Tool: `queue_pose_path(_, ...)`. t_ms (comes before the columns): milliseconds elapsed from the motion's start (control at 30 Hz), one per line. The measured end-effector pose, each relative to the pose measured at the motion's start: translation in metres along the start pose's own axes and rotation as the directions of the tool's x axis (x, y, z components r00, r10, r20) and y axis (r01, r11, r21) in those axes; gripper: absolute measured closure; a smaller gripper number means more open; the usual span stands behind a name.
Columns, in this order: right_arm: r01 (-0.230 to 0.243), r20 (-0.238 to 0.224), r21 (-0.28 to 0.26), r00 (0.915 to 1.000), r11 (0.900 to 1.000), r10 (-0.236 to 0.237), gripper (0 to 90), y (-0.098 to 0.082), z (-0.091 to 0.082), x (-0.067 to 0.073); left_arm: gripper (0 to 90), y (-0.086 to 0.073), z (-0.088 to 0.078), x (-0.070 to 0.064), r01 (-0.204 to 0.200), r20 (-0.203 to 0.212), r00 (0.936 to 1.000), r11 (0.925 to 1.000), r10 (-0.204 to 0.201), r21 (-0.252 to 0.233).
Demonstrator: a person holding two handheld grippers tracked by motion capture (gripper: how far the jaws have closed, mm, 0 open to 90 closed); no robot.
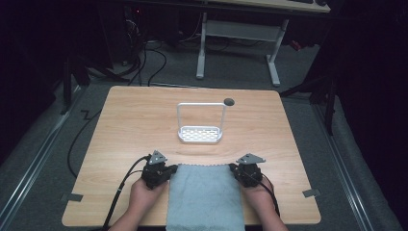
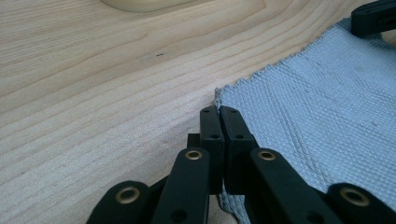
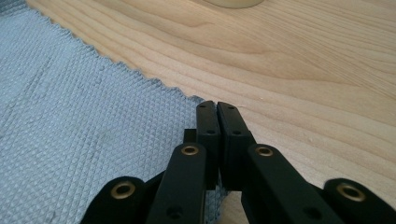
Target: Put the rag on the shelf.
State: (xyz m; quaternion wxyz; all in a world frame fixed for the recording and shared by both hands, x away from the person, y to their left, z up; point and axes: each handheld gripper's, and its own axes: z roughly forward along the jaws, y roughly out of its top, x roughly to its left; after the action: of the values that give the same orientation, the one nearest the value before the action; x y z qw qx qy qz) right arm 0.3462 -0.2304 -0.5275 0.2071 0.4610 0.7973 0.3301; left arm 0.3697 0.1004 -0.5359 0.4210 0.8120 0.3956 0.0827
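While both grippers sit at the far corners of the grey cloth (image 1: 204,197), the main risk, as I judge it, is an uneven or shallow grip. At the left, the left gripper (image 1: 166,169) has its fingers (image 2: 211,126) pressed fully together on the cloth's far left corner, the weave passing between them at the very edge; so little fabric is caught that a quick lift could pull the corner free. The cloth itself lies flat on the table (image 1: 125,125), near the person's edge, its near end running off the bottom of the high view between the two forearms. At the right, the right gripper (image 1: 239,169) is likewise closed tight, its fingers (image 3: 208,123) at the cloth's far right corner, and again only the hem appears caught; I cannot tell how deep the bite goes. If one corner slips, the cloth will sag to one side and fold crookedly.

For room, bare wood spreads left of the left hand and right of the right hand. Ahead, the white rack (image 1: 200,124) stands well apart at mid-table, with open wood between. A forward sweep carried too far could strike its frame.
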Motion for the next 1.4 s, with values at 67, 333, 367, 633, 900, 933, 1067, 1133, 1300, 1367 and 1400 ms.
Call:
queue_pose_path(67, -0.016, -0.015, -0.028, 0.9998, 0.999, 0.016, 89.1, -0.001, -0.003, -0.001, 89.1, 0.0, -0.002, 0.0, -0.002, 0.002, 1.0, 0.9999, 0.002, -0.011)
queue_pose_path(333, -0.045, -0.046, -0.154, 0.9982, 0.987, 0.038, 89.0, -0.004, -0.02, 0.0, 89.2, -0.001, -0.019, -0.005, 0.015, 0.02, 0.9997, 0.9952, -0.013, -0.097)
queue_pose_path(367, -0.066, -0.062, -0.178, 0.9965, 0.982, 0.056, 89.0, -0.004, -0.023, 0.0, 89.2, -0.001, -0.021, -0.005, 0.015, 0.02, 0.9997, 0.9941, -0.013, -0.107)
queue_pose_path(633, -0.07, -0.078, -0.272, 0.9956, 0.96, 0.051, 89.0, -0.001, -0.04, 0.007, 89.2, 0.002, -0.044, -0.01, 0.008, 0.025, 0.9997, 0.9763, -0.003, -0.216)
queue_pose_path(900, -0.065, -0.071, -0.352, 0.9965, 0.934, 0.042, 89.2, 0.005, -0.057, 0.014, 89.3, 0.006, -0.059, -0.014, -0.001, 0.023, 0.9997, 0.9531, 0.008, -0.303)
queue_pose_path(933, -0.065, -0.071, -0.352, 0.9965, 0.934, 0.042, 89.2, 0.005, -0.057, 0.014, 89.3, 0.007, -0.061, -0.015, -0.01, 0.017, 0.9997, 0.9483, 0.016, -0.317)
queue_pose_path(1067, -0.074, -0.064, -0.381, 0.9965, 0.922, 0.054, 89.3, 0.009, -0.063, 0.015, 89.3, 0.011, -0.071, -0.016, -0.014, 0.009, 0.9998, 0.9284, 0.019, -0.371)
queue_pose_path(1133, -0.068, -0.059, -0.398, 0.9971, 0.915, 0.049, 89.2, 0.012, -0.065, 0.015, 89.4, 0.014, -0.075, -0.016, -0.014, 0.009, 0.9998, 0.92, 0.019, -0.392)
queue_pose_path(1300, -0.051, -0.051, -0.43, 0.9982, 0.901, 0.032, 89.2, 0.024, -0.07, 0.02, 89.6, 0.025, -0.08, -0.015, -0.031, -0.007, 0.9995, 0.9061, 0.031, -0.422)
queue_pose_path(1367, -0.046, -0.05, -0.447, 0.9984, 0.893, 0.027, 89.2, 0.031, -0.072, 0.02, 89.6, 0.03, -0.081, -0.014, -0.034, -0.014, 0.9994, 0.9011, 0.031, -0.432)
queue_pose_path(1400, -0.047, -0.051, -0.453, 0.9983, 0.891, 0.027, 89.2, 0.033, -0.073, 0.02, 89.6, 0.032, -0.082, -0.013, -0.042, -0.025, 0.9991, 0.8975, 0.034, -0.439)
